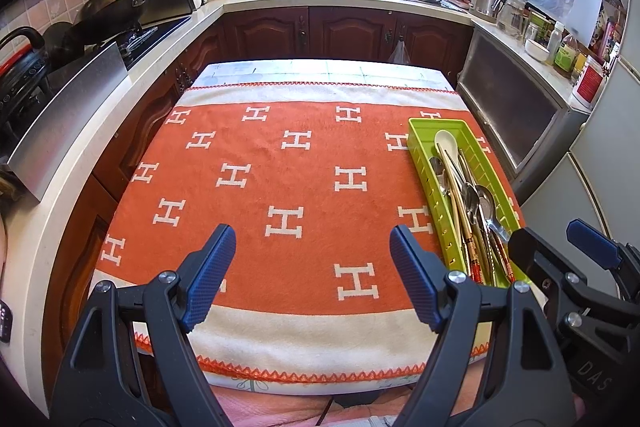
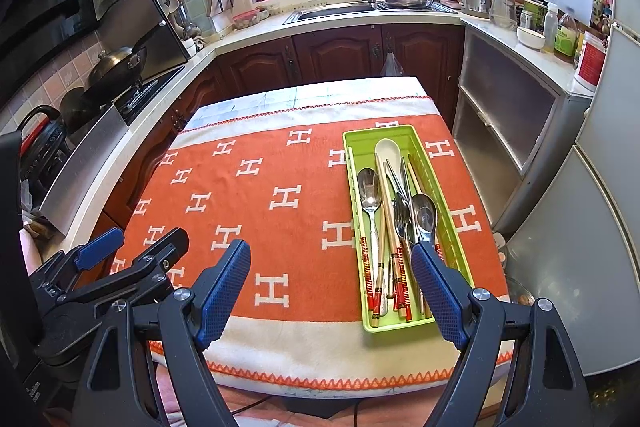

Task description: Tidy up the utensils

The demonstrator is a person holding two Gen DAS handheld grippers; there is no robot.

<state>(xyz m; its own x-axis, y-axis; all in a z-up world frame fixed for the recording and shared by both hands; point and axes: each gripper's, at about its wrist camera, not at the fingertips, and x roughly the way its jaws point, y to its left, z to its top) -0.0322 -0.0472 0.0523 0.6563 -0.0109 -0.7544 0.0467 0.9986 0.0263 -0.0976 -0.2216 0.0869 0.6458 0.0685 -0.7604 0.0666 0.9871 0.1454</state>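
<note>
Left gripper (image 1: 310, 251): we hold it with fingers wide apart, nothing between them, above the orange blanket (image 1: 280, 187).
Right gripper (image 2: 332, 267): ours too stands wide and empty, its right finger (image 2: 436, 283) over the near end of the tray.
Green tray (image 2: 352, 187): we see it on the blanket's right side, holding spoons (image 2: 370, 191), chopsticks (image 2: 384, 227) and a white spoon (image 2: 388, 151).
Sink (image 2: 336, 11): farthest from us, under the window.

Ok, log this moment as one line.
left gripper: open, empty | right gripper: open, empty | green plastic tray: holds spoons and chopsticks, on orange H-patterned cloth
</note>
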